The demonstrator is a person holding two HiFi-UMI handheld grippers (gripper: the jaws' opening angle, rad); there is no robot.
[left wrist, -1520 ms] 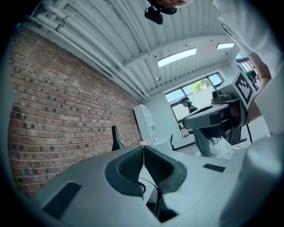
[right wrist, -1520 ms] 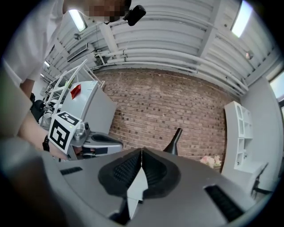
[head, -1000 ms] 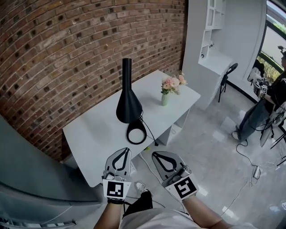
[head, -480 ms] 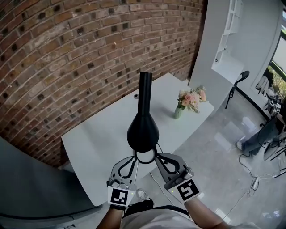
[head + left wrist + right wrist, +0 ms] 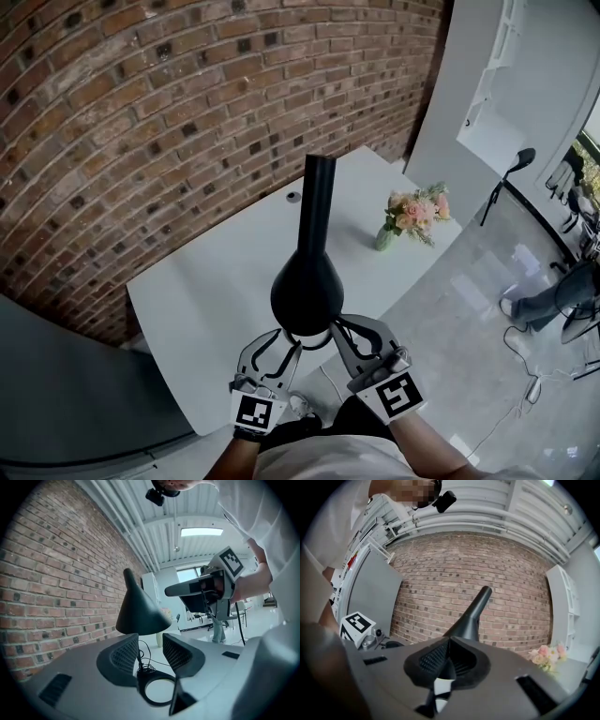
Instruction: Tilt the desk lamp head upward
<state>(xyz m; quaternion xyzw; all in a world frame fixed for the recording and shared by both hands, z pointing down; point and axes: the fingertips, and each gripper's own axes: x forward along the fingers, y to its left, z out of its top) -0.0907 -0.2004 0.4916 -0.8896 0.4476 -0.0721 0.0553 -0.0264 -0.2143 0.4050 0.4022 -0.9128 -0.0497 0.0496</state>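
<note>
A black desk lamp stands on the white desk [image 5: 202, 291]. Its cone-shaped head [image 5: 307, 292] faces down, the neck [image 5: 316, 202] rises above it, and a ring base [image 5: 157, 692] lies underneath. My left gripper [image 5: 286, 339] is just below the head's near left rim. Its jaws [image 5: 150, 641] are opening with nothing between the pads; the ring base and cable show beyond them. My right gripper [image 5: 339, 328] sits by the head's near right rim. The jaws [image 5: 449, 644] are shut and empty, and the lamp head [image 5: 466, 623] rises behind them.
A brick wall [image 5: 169, 112] backs the desk. A small vase of pink flowers [image 5: 412, 214] stands at the desk's far right end. A grey panel [image 5: 56, 394] is on the left. A white shelf unit [image 5: 511, 84], a chair [image 5: 520, 161] and floor cables [image 5: 525, 398] lie to the right.
Both grippers have moved forward from short of the desk to just under the lamp head, and the lamp now looms closer. The left jaws have spread apart.
</note>
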